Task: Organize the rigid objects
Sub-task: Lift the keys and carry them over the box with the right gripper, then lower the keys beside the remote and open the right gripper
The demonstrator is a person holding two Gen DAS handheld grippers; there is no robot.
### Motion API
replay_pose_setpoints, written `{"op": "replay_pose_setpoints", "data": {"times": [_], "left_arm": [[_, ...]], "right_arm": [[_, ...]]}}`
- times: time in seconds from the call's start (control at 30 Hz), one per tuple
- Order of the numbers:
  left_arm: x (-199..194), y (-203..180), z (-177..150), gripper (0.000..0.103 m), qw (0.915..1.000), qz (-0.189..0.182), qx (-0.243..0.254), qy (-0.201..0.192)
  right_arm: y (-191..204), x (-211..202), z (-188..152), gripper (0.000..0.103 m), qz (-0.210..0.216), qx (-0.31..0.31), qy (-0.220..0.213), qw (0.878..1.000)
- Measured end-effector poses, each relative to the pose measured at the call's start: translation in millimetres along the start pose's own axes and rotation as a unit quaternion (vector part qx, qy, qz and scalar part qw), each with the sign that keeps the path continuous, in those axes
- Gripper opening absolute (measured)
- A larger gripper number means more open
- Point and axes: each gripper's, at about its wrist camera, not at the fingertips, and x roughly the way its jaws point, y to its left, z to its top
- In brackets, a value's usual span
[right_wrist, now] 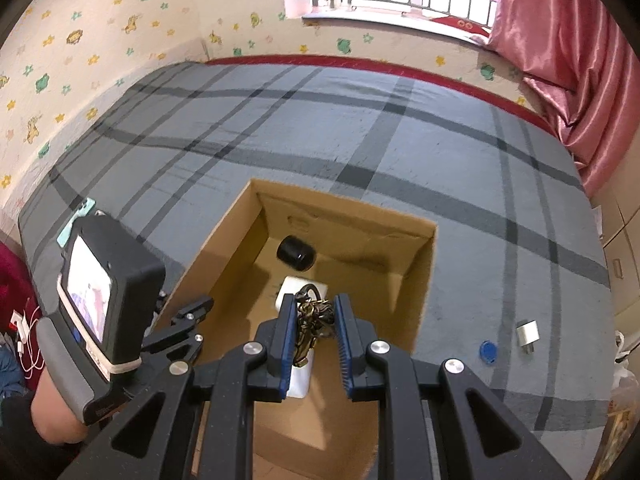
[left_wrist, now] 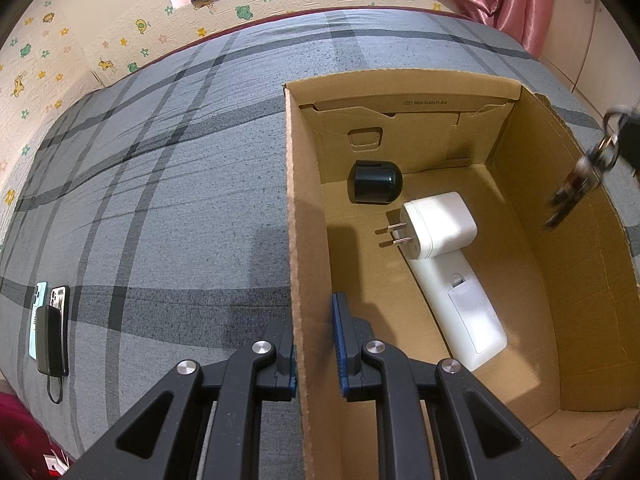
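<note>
Inside the cardboard box (left_wrist: 304, 240) I already have three things: a black cylinder (left_wrist: 374, 182) by the far wall, a white plug adapter (left_wrist: 438, 226) and, touching it, a white remote (left_wrist: 460, 308). My left gripper (left_wrist: 316, 344) is clenched on the box's near wall. My right gripper (right_wrist: 314, 322), above the box, grasps a bronze keychain (right_wrist: 312, 320). Outside the box, to its right, a blue cap (right_wrist: 488, 350) and small white charger (right_wrist: 528, 334) remain on the bedsheet (right_wrist: 360, 128).
</note>
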Motion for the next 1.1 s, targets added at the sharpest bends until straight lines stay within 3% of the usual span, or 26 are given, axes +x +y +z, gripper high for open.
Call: {"op": "replay_pose_setpoints", "data": {"times": [1.1], "left_arm": [[0,0,0,0.015,1.0,0.002,0.001,-0.001]], "right_arm": [[11,107,-40,0.019,0.001,0.034,0.136,0.99]]}}
